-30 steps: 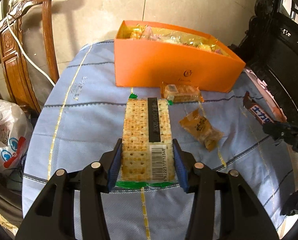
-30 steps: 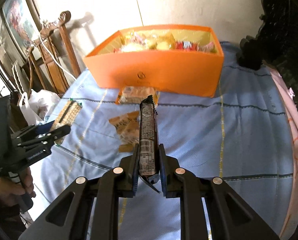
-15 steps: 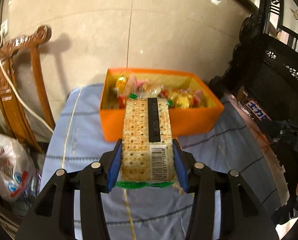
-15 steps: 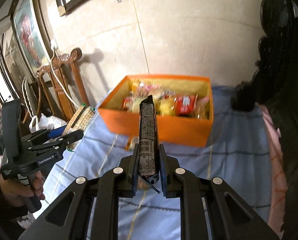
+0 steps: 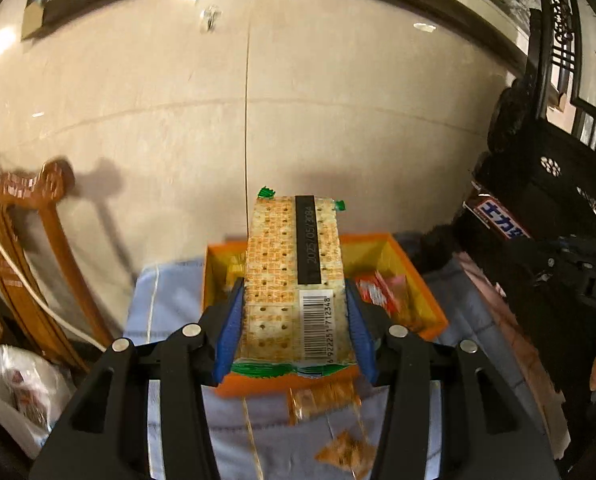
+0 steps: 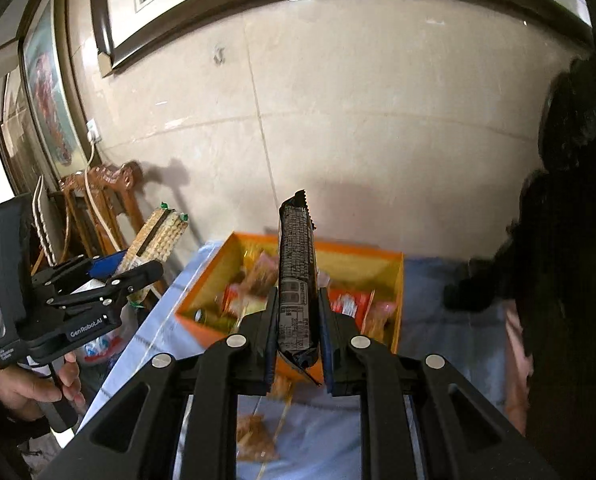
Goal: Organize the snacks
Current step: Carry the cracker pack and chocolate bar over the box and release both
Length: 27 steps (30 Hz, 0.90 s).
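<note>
My left gripper is shut on a clear cracker pack with green ends and a barcode, held high above the table in front of the orange snack box. My right gripper is shut on a dark chocolate bar, held on edge above the orange box, which holds several wrapped snacks. The left gripper with its cracker pack shows at the left of the right wrist view. The chocolate bar shows at the right of the left wrist view.
The box stands on a blue cloth over the table. Two small orange snack packets lie on the cloth in front of the box. A wooden chair and a white plastic bag are at the left; dark carved furniture is at the right.
Both grippers have risen and tilted up with their snacks. The box and table now sit lower and smaller in both views, with more wall showing.
</note>
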Each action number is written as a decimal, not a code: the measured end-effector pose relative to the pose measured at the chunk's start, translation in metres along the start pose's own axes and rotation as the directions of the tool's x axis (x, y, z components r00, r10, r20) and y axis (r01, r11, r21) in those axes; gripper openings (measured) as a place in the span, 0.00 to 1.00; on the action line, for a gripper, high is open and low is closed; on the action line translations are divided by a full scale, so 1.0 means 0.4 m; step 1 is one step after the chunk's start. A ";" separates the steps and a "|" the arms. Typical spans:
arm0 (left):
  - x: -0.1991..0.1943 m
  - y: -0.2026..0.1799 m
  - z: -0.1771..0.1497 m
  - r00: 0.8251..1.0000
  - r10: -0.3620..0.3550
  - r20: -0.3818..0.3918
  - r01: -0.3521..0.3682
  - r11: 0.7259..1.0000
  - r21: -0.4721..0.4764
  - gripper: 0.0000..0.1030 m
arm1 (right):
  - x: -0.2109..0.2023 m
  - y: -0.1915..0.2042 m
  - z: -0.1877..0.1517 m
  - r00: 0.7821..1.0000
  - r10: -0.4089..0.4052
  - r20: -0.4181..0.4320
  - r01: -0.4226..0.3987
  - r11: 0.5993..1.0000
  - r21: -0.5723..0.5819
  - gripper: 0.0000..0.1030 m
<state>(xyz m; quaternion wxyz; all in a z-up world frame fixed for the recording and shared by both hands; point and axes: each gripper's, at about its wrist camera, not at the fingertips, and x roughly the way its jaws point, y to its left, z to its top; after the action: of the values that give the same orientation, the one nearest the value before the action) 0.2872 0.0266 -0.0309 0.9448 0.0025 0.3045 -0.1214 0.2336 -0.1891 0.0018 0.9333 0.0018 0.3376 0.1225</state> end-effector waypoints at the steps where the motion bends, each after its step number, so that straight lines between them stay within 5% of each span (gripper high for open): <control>1: 0.008 -0.002 0.020 1.000 0.007 0.007 -0.007 1.000 0.003 0.45 | 0.006 -0.003 0.018 1.000 -0.004 0.002 0.004 1.000 -0.003 0.17; 10: 0.105 0.017 0.105 0.999 0.045 0.002 -0.045 0.999 0.007 0.45 | 0.093 -0.016 0.134 0.999 -0.038 -0.018 0.037 0.999 -0.039 0.17; 27: 0.238 0.055 0.077 0.993 0.105 -0.057 -0.106 0.994 -0.023 0.45 | 0.243 -0.037 0.119 0.995 -0.052 -0.090 0.050 0.998 -0.024 0.17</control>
<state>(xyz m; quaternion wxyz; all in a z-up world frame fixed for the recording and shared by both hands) 0.3845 0.0237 -0.0622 0.9410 0.0099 0.3316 -0.0671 0.3392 -0.1775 -0.0238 0.9198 -0.0223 0.3782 0.1024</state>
